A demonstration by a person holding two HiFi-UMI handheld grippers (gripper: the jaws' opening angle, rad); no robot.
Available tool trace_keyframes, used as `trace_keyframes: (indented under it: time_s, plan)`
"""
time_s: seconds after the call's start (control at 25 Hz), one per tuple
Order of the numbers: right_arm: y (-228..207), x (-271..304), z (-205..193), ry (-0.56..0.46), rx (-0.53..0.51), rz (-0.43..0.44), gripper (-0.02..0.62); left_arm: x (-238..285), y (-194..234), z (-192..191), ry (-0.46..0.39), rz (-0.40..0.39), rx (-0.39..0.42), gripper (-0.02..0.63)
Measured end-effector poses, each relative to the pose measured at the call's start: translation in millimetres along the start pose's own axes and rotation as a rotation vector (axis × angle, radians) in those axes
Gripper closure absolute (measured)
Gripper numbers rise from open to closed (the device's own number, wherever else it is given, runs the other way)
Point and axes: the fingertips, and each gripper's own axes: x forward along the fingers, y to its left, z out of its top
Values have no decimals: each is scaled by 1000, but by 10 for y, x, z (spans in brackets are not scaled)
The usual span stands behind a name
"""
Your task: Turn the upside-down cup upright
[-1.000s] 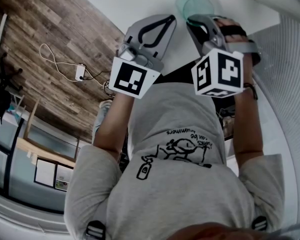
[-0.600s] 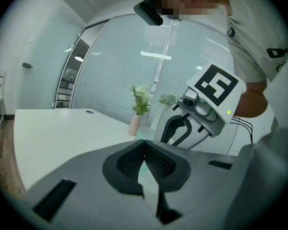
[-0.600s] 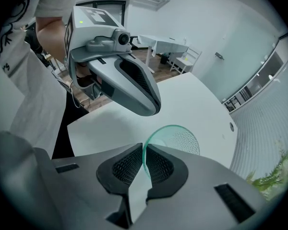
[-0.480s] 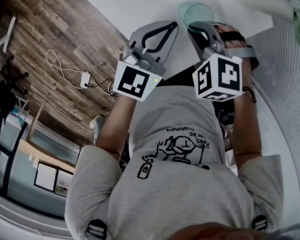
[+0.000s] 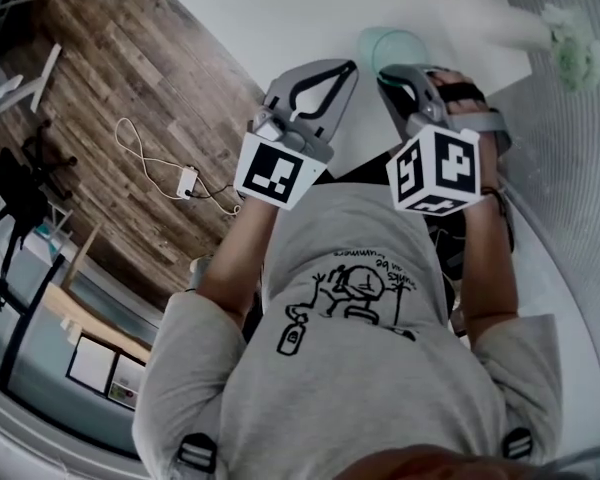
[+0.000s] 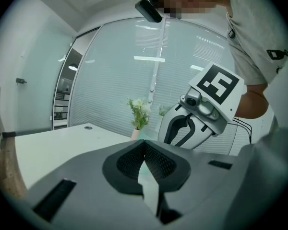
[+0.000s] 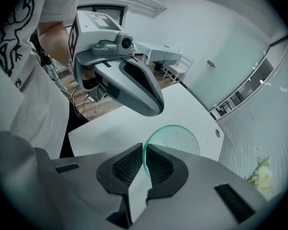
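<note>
Our left gripper [image 5: 346, 66] is shut on nothing, above the table [image 5: 270, 18]. Just beside it to the right, our right gripper [image 5: 386, 72] pinches the wall of the green cup [image 5: 395, 44] at its rim. The cup's mouth faces that gripper's camera, and we cannot tell whether it touches the table.

Cup [image 7: 175, 138]: see-through, green-tinted, glossy; glass or plastic cannot be told; base finely dimpled.
Right gripper [image 7: 144, 148], left gripper [image 6: 144, 143]: grey matt plastic shells; pads [image 7: 127, 167] black, cross-ribbed.
Table [image 5: 280, 18]: white, smooth, matt.
Floor [image 5: 110, 78]: wood planks, grainy.
Shirt [image 5: 360, 368]: grey cloth.
</note>
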Motion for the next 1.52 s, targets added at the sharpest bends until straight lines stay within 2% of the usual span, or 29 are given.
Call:
trace_keyframes:
  time_s: [0.16, 0.32, 0.48, 0.8, 1.08, 1.52]
  plan:
    - [-106, -114, 51, -11, 1, -23, 546, -19, 58, 236, -31, 0, 27, 603]
    - [-172, -298, 101, -29, 2, -41, 546, -79, 139, 417, -68, 28, -26, 603]
    - [-314, -458, 125, -35, -3, -72, 546, -110, 272, 622, -102, 61, -32, 603]
    - [-446, -817, 279, -51, 5, -112, 546, -190, 238, 1029, -134, 43, -16, 603]
    - [-591, -1155, 425, -80, -6, -168, 546, -245, 197, 1411, -175, 29, 37, 603]
    - [-785, -1672, 577, -136, -45, -277, 546, -331, 10, 1783, -215, -4, 83, 603]
